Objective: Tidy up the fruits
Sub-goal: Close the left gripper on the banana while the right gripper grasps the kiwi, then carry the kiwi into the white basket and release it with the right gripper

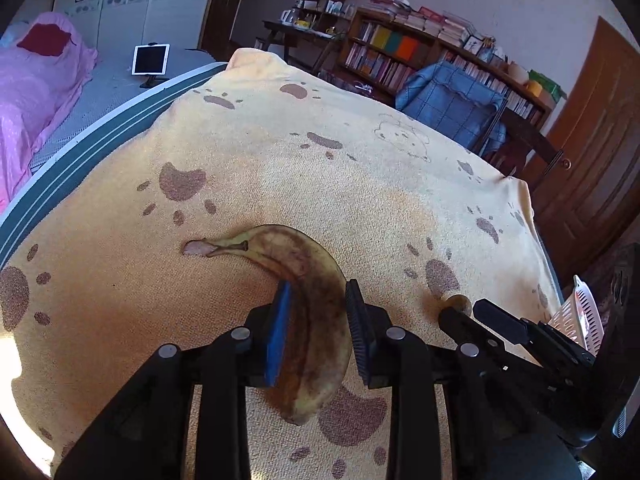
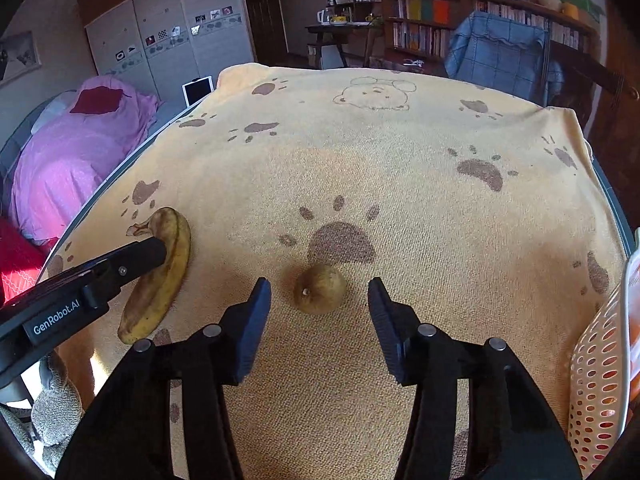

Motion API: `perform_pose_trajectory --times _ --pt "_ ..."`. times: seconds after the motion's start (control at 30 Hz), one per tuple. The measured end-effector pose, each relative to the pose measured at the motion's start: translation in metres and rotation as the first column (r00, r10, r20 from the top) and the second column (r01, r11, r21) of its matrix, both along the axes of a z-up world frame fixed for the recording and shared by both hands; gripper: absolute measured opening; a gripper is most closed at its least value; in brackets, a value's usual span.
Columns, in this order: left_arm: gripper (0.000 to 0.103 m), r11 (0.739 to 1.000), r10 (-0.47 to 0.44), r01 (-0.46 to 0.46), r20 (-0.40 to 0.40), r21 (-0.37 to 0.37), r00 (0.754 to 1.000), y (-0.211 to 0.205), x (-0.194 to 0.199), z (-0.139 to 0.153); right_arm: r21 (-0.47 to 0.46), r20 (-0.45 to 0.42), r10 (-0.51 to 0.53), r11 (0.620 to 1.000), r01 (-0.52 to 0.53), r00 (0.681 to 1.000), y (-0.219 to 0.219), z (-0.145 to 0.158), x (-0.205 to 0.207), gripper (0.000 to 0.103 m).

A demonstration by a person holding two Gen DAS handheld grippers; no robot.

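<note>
Left wrist view: my left gripper (image 1: 316, 328) straddles the spotted banana (image 1: 308, 304) at mid-length, its pads touching or just beside the peel; I cannot tell whether they are pinching yet. The banana lies on the paw-print blanket (image 1: 360, 184). I judge a gentle, centred squeeze best, since the soft fruit will bruise. Right wrist view: my right gripper (image 2: 318, 300) hangs with jaws spread wide around a small brownish round fruit (image 2: 320, 290), clear of both pads, resting on the blanket. The perforated basket (image 2: 596, 380) stands at the right edge, the likely destination. I should lower evenly and close across the fruit's widest part so it cannot roll.
</note>
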State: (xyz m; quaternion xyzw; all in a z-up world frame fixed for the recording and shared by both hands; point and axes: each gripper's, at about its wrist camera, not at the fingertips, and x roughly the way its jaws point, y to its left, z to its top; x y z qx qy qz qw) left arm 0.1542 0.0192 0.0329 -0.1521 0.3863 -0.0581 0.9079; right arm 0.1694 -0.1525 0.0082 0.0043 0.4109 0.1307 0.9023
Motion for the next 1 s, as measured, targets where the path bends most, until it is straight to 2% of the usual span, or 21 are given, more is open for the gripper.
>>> perform_pose_trajectory --times 0.17,0.4,0.53,0.77,1.0 --pt "0.029 1.0 -0.003 0.003 -0.004 -0.002 1.0 0.001 0.001 -0.001 0.009 -0.022 -0.007 1.0 0.007 1.0 -0.002 -0.006 0.006 0.029" --pt "0.03 1.0 -0.003 0.003 -0.004 -0.001 1.0 0.0 0.001 -0.002 0.037 -0.017 -0.023 0.999 0.024 1.0 -0.01 -0.003 -0.001 0.029" --pt "0.038 1.0 -0.005 0.005 -0.021 -0.008 1.0 0.0 0.003 -0.005 0.047 0.003 -0.032 0.998 0.031 0.999 -0.013 0.003 -0.012 0.029" --pt "0.039 1.0 -0.011 0.011 -0.034 -0.001 0.999 -0.004 0.004 -0.009 0.042 0.055 -0.046 0.998 0.044 0.997 -0.021 0.018 -0.037 0.029" --pt "0.039 1.0 -0.012 0.012 -0.043 0.008 0.999 -0.004 0.004 -0.01 0.08 0.1 -0.114 0.991 0.106 0.988 -0.048 0.037 -0.061 0.029"
